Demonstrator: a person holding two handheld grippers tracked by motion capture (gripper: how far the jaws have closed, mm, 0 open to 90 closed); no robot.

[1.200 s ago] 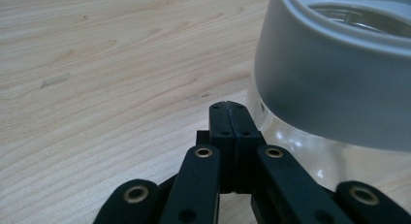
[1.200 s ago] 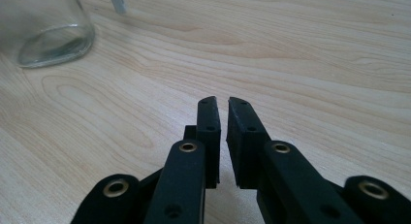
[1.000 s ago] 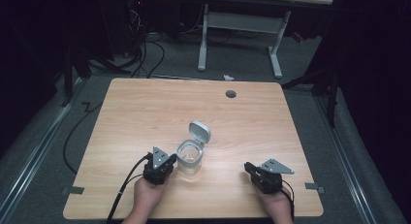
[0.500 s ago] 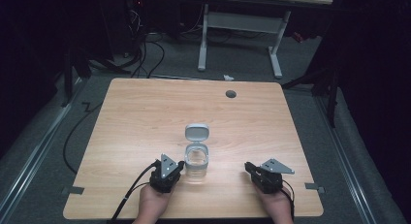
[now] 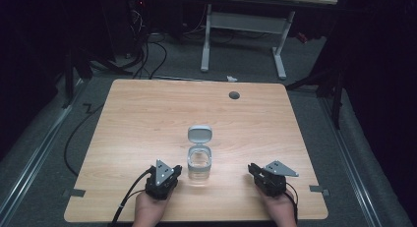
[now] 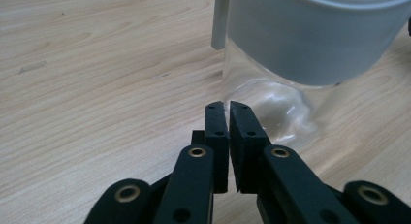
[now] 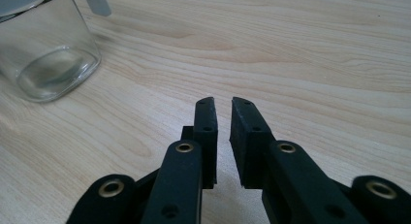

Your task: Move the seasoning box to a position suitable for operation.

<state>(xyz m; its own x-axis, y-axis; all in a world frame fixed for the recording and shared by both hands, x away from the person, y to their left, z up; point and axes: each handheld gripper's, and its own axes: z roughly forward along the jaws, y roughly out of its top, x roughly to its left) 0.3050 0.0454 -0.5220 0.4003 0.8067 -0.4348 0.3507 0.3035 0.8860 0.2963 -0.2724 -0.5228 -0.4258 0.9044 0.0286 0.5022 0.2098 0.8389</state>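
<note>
High view places the glass jar near the table's front edge, its lid apparently hinged open. Left gripper view shows the left gripper nearly closed, empty, just beside the jar; right gripper narrowly parted, empty, well apart.

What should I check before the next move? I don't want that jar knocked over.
1. Jar upright on the table: ok.
2. Lid flipped open behind the rim: ok.
3. Left gripper jaws nearly shut, holding nothing, tips close to the glass; whether they touch it: cannot tell.
4. Left gripper open enough to grip the jar: not ok.
5. Right gripper apart from the jar, jaws slightly parted, holding nothing: ok.
6. Jar contents: cannot tell.
</note>
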